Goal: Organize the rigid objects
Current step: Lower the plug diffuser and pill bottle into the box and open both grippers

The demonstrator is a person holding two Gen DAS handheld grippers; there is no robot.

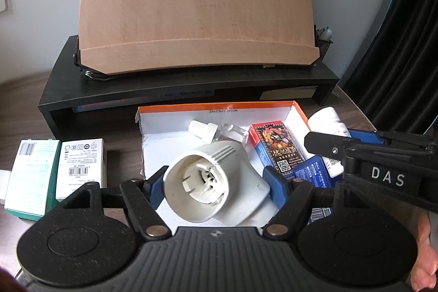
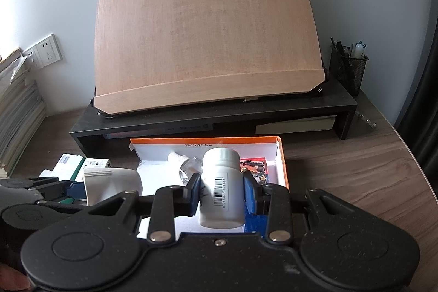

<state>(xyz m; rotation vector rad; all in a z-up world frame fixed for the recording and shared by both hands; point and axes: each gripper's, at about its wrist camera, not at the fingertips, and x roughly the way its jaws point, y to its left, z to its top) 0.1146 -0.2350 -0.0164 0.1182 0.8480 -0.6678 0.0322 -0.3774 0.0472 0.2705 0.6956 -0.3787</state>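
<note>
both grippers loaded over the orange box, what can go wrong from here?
1. The left gripper and right gripper hang close together over the orange box, so they may collide on the way down.
2. The white lamp socket is rounded and tapered, held tilted; it could slip from the jaws.
3. The white bottle may land on the card box or the small clear bottle and topple.

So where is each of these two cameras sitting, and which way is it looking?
Left wrist: on the left gripper, looking forward over the orange box; its fingers clamp a white lamp socket; the right gripper shows too.
Right wrist: on the right gripper, same direction; it clamps a white bottle; a hand shows at the edge.
Shared: box, wooden board, black riser.
</note>
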